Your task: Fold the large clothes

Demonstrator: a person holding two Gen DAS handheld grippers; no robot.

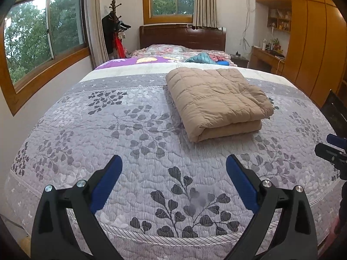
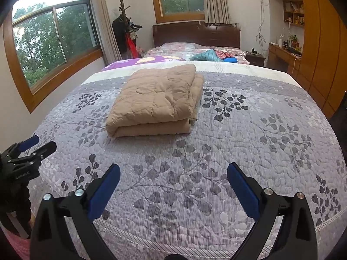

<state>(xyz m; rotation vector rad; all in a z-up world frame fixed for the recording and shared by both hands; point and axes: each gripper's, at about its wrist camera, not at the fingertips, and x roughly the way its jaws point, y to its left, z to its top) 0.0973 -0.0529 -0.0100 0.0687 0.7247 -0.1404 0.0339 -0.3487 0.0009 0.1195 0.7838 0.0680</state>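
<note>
Left tongs (image 1: 173, 164): spread wide, nothing between the blue pads, held above the near edge of the bed (image 1: 65, 130). Right tongs (image 2: 173, 166): also spread wide and empty, above the same near edge. Each pair shows at the margin of the other's view, the left tongs at the left edge of the right wrist view, the right tongs at the right edge of the left wrist view.

Bed cover: grey-lilac quilted spread (image 2: 238, 140) with a dark leaf print, lying flat.

Mid-bed: tan quilted garment (image 1: 214, 99), folded into a thick rectangular bundle in stacked layers, fold edge facing the tongs. It rests on the spread, well apart from both tongs. From the left wrist view it sits right of centre; from the right wrist view (image 2: 156, 101), left of centre.

Farther back: a purple flowered sheet (image 1: 138, 60), then a teal garment (image 1: 199, 57) and other coloured cloth lying loose near the dark wooden headboard (image 1: 182, 36).

Background: coat stand (image 1: 113, 21) in the corner, windows (image 1: 43, 32) on the left and back walls, wooden wardrobe (image 1: 314, 43) and a desk with small items on the right.
</note>
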